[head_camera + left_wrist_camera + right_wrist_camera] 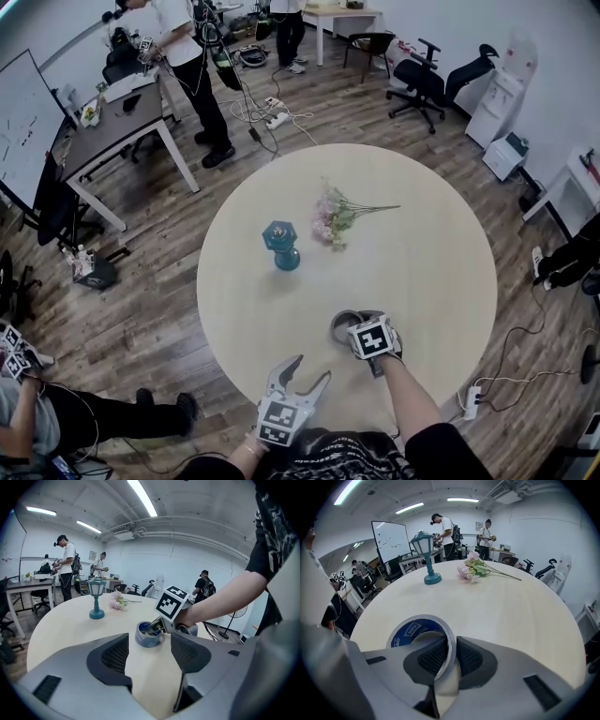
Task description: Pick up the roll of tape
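One lamp [281, 247] stands near the middle of the round worktop [422, 262], and I take it as the landmark. Beyond it and a little to the right lies one bunch of flowers [333, 217], near but not touching. On the person's side of the lamp, well apart from it, one tape [410, 631] lies flat, not far from the near edge.

Two tongs are in view. The right tongs [451, 656] point steeply down and pinch the wall of the tape, with one jaw inside the ring and the other outside. The left tongs [312, 367] hover at the near edge, on the person's side of the lamp and left of the tape. Their jaws are spread, and only bare worktop is between them.

Right of the lamp the worktop is bare up to its rim, and left of the lamp a narrower bare strip reaches the rim. All around the rim there is wooden floor [159, 309]. Beyond the lamp, past the far edge, cables [267, 117] lie on this floor.
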A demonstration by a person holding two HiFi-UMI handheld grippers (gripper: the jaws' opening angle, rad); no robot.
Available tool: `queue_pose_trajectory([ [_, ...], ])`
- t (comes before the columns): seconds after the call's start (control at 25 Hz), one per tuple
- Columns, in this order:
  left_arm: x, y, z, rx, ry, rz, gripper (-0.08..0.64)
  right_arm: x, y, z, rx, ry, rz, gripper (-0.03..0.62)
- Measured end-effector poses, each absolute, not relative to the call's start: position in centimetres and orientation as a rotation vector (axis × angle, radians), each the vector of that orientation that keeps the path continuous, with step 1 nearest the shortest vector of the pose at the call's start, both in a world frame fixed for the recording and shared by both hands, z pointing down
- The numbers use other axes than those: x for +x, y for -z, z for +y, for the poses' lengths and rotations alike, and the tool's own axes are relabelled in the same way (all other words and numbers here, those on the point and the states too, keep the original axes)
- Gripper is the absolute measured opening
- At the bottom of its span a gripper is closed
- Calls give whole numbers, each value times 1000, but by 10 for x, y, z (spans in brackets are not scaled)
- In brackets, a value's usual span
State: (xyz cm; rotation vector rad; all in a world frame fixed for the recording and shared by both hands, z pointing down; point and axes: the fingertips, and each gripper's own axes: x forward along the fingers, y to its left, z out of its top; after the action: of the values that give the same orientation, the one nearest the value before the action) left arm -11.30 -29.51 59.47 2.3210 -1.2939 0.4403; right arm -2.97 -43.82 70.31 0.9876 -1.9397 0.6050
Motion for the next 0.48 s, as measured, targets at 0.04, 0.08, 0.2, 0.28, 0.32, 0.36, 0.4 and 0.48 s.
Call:
queue_pose_trajectory([
  [0.04,-113,-595,-295,2322,-440,-1295,301,-29,-701,-439,1006,-617,-1952,67],
  [0.08,-113,-594,-294,2322,-439,-1297,301,-29,-698,-440,1025,-627,-1967,67],
  [0.2,-111,-592,-293,2325,-439,-1302,301,-27,-678,-446,1081,-616,-2014,66],
  [0.28,-109,-590,-291,2329,-439,-1301,301,-24,-661,-451,1122,-602,-2041,66],
  [0.32,-108,-589,-291,2333,-439,-1302,301,-23,-654,-453,1144,-595,-2053,66],
  [0.36,-107,-588,-290,2337,-438,-1304,301,-21,-646,-455,1165,-587,-2065,66],
  [0.4,-107,-588,-291,2340,-435,-1307,301,-19,-639,-456,1185,-579,-2078,66],
  [0.48,-106,-586,-290,2344,-428,-1317,301,-16,-625,-458,1218,-567,-2106,66],
])
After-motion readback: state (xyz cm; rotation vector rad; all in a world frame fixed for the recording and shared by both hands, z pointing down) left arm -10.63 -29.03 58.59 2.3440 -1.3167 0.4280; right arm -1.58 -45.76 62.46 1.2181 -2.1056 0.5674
